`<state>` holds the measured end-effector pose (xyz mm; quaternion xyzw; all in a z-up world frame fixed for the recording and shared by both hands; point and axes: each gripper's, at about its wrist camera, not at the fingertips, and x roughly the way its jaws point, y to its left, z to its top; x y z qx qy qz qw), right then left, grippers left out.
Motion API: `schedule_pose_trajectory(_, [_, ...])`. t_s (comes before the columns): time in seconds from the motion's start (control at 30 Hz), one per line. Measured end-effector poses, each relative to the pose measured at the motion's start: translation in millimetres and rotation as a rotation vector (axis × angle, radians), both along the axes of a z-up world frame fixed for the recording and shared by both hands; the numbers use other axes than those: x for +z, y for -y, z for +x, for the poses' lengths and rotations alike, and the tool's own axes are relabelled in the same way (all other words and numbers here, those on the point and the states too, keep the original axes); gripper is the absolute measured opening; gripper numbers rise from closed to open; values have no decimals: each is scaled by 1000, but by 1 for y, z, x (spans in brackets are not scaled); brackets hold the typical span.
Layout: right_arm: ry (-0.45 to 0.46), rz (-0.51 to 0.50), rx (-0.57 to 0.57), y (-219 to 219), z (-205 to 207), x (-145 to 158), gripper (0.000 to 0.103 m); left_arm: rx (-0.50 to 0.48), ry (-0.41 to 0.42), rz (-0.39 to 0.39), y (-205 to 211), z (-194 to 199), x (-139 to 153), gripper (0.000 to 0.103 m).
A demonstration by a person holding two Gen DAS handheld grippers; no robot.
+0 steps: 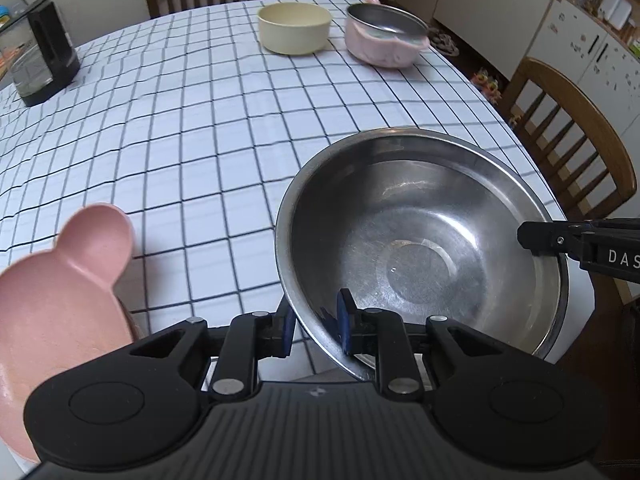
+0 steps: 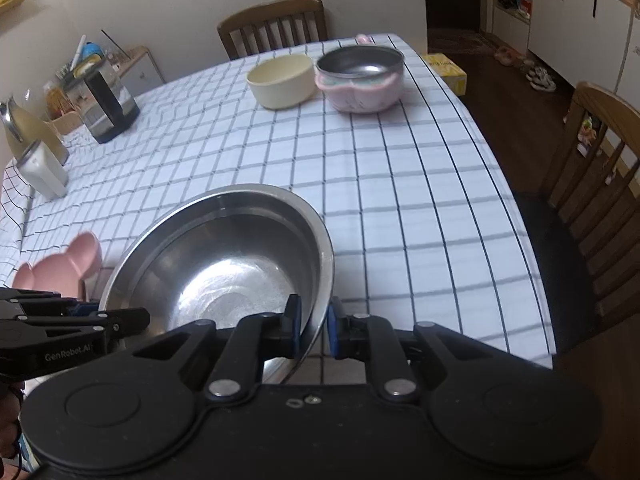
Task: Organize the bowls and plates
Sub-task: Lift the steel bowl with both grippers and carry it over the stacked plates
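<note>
Both grippers clamp the steel bowl's (image 1: 420,240) rim over the near surface (image 1: 180,128), left gripper (image 1: 316,326) marked "GenRobot.AI", right gripper (image 2: 313,326) showing "DAS".

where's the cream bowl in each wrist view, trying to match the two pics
Left wrist view: the cream bowl sits at top centre, on the far end of the checked tablecloth.
Right wrist view: it sits upper centre, a little left of the middle.
Shared landmark: the pink pot with a steel insert stands just to the cream bowl's right in both views.
</note>
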<state>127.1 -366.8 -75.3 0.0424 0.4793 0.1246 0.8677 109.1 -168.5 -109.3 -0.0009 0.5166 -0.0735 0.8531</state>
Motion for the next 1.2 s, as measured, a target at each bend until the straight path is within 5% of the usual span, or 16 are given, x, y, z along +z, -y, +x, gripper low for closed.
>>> schedule_pose_trajectory(0.93, [-92, 5, -72, 26, -15, -35, 14, -96, -56, 11, 14, 0, -22, 21])
schedule_pose_trajectory(1.2, [-92, -3, -98, 26, -14, -34, 24, -95, -42, -2, 7, -2, -17, 21])
